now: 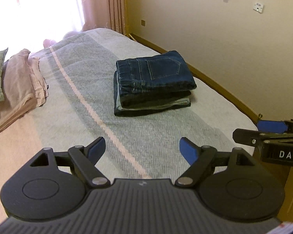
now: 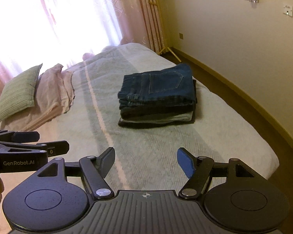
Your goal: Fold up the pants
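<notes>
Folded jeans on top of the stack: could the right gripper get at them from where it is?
Probably yes. The right gripper is open and empty, and only bare bedspread lies between its fingers and the folded jeans. The left gripper sits off to the side, out of that path.

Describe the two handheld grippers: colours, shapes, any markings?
Both match: matte black bodies, ribbed grey centre plate flanked by two round black discs, black linkage bars with silver pivot pins. The left gripper carries blue pads on its fingers; its side reads "GenRobot.AI" in the right wrist view. The right gripper has the same blue pads and shows "DAS" in white. No cables visible.
</notes>
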`<state>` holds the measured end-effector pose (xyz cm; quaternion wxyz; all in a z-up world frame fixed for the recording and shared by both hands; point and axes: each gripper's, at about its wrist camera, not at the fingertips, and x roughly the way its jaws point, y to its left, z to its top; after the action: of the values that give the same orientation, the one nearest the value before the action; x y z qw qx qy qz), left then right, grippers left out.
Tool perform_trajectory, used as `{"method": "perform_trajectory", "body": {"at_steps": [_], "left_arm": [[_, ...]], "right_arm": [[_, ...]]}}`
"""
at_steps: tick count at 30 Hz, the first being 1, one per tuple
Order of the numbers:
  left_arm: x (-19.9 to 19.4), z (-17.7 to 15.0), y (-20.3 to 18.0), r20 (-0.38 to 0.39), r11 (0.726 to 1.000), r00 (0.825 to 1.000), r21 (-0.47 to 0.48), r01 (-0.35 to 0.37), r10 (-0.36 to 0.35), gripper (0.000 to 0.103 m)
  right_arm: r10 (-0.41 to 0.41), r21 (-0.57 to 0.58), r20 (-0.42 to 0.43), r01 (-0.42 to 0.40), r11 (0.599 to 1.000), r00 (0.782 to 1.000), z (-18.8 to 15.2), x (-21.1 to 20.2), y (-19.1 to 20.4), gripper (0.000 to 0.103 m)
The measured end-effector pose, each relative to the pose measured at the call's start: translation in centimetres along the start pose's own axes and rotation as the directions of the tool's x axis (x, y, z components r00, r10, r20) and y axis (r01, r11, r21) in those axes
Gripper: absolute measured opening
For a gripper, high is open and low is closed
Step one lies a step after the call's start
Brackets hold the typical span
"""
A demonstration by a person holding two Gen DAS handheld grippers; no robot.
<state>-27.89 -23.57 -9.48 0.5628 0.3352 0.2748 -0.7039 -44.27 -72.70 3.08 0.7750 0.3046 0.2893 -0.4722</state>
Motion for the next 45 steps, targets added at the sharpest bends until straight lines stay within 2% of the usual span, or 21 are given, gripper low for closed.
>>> {"method": "perform_trajectory", "body": {"at_steps": [8, 18, 34, 45], "left_arm": [[-3.6, -2.3, 0.7, 0.040, 1.000, 0.999, 0.005, 0.003, -0.003, 0.080], [-6.2, -4.1, 0.7, 0.062, 1.000, 0.998, 0.018, 0.021, -0.022, 0.080], [-8.1, -6.0, -0.8, 0.065, 0.998, 0.997, 0.038, 0.046, -0.049, 0.081], [-8.5, -6.0, -2.6, 0.067, 1.000, 0.998, 0.021, 0.011, -0.012, 0.081]], "right_arm": [[-0.005, -0.006, 0.022, 0.005, 1.000, 1.000, -2.3, -2.2, 2.0, 0.068], [-0.012, -0.011, 0.046, 0.012, 1.000, 0.999, -3.9, -4.2, 3.5, 0.068], [-0.031, -0.003, 0.055, 0.032, 0.999, 0.998, -6.3, -7.3, 3.6, 0.068], [0.002, -0.049, 0.060, 0.001, 0.999, 0.998, -5.8, -7.8, 2.4, 0.068]]}}
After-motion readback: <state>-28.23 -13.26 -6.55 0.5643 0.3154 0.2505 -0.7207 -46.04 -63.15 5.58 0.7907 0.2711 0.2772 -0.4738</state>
